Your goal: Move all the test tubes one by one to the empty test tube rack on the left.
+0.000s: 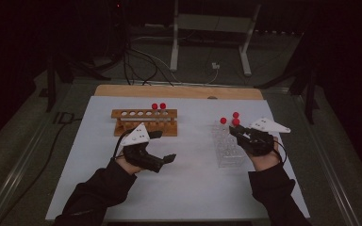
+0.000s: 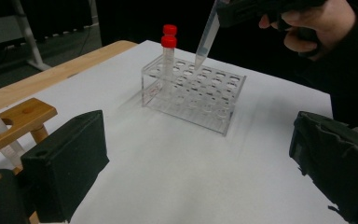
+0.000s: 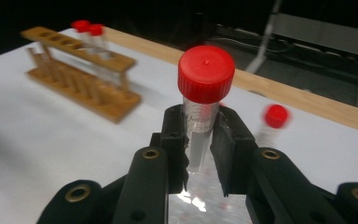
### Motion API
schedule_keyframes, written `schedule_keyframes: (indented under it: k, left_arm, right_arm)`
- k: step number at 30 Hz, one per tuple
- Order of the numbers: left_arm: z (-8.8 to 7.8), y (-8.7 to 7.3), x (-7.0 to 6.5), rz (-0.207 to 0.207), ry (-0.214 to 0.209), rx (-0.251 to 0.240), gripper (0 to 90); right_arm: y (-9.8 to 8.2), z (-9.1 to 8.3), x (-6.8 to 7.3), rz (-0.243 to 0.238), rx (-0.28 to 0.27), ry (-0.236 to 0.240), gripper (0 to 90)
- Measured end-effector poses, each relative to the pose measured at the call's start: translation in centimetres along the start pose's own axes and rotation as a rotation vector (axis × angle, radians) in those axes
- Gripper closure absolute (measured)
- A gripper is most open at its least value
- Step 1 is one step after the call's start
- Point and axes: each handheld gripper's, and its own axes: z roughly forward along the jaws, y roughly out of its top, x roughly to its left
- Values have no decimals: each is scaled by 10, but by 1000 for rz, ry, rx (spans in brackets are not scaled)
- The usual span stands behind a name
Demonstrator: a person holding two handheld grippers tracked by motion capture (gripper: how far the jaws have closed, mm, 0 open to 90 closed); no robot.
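We counted five red-capped tubes in all: two standing in the wooden rack [image 1: 144, 121], two more [image 2: 169, 52] in the clear plastic rack [image 1: 229, 146], and one tube [image 3: 202, 107] pinched between the pressed-in jaws of the right gripper [image 1: 240, 133]. In the left gripper view that held tube [image 2: 206, 37] hung above the clear rack [image 2: 193, 95], its pointed tip just over the holes and touching nothing we could make out. The left gripper [image 1: 162, 147] sat over bare white table [image 1: 188, 179] between the two racks, its jaws spread wide with nothing between them.

Some things we could not settle. The held tube's cap was cut off at the top of the left gripper view, and the clear rack almost vanished beneath the jaws in the right gripper view (only glints gave it away). The wooden rack [image 3: 81, 77] and its two tubes were blurred there, as was one capped tube [image 3: 272, 123] to the right.

The tubes were translucent plastic with conical ends and ridged red screw caps; the wooden rack was a drilled plank on legs; the grippers' pads were matte black blocks.
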Motion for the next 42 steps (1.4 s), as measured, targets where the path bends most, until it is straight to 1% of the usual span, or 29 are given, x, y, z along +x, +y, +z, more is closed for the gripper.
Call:
schedule_keyframes:
  k: [1, 2, 4, 5, 6, 8, 9, 10, 12, 13, 15, 16, 18, 20, 22, 23, 29, 34, 38, 42]
  left_arm:
    - [0, 0, -1, 3, -5, -1, 68]
    - [0, 1, -2, 7, 0, -2, 68]
    - [0, 1, -2, 3, -5, -1, 75]
    - [1, 2, -3, 5, -4, -1, 75]
    - [1, 2, -3, 6, -14, 3, 75]
    - [1, 2, -5, 10, -19, 5, 75]
    - [1, 2, -5, 12, -33, 7, 75]
    - [1, 3, -6, 12, -34, 8, 76]
    - [1, 3, -7, 17, -46, 10, 77]
    - [2, 3, -8, 20, -43, 12, 82]
    - [2, 3, -9, 25, -57, 13, 89]
    - [2, 4, -10, 26, -57, 14, 111]
    - [2, 4, -12, 31, -70, 18, 117]
    - [3, 4, -13, 36, -81, 17, 141]
    - [4, 4, -15, 38, -83, 18, 152]
    - [4, 4, -16, 39, -89, 18, 161]
    - [7, 4, -20, 49, -99, 27, 172]
    - [9, 3, -22, 65, -97, 33, 241]
    - [11, 3, -24, 70, -112, 34, 310]
    - [13, 2, -26, 77, -113, 44, 384]
  right_arm:
    - [0, 1, 4, -1, -1, 19, 749]
    - [0, 2, 8, -9, 3, 31, 748]
    - [-1, 6, 17, -18, 12, 65, 748]
    - [-1, 8, 22, -27, 18, 73, 748]
    - [-2, 9, 26, -32, 24, 90, 748]
    - [-4, 13, 34, -43, 35, 117, 748]
    - [-4, 15, 38, -50, 42, 131, 748]
    - [-5, 16, 42, -61, 48, 140, 748]
    - [-6, 19, 49, -67, 57, 164, 748]
    - [-7, 20, 52, -75, 62, 173, 748]
    - [-9, 22, 58, -79, 72, 199, 748]
    - [-10, 24, 62, -85, 76, 206, 748]
    - [-12, 26, 67, -100, 88, 227, 748]
    - [-14, 29, 72, -103, 99, 248, 748]
    - [-17, 31, 78, -109, 113, 264, 748]
    - [-18, 33, 81, -120, 119, 273, 748]
    - [-26, 39, 98, -149, 156, 318, 748]
    - [-30, 43, 110, -162, 179, 356, 749]
    - [-30, 43, 118, -175, 181, 382, 749]
    - [-29, 41, 123, -180, 179, 397, 748]
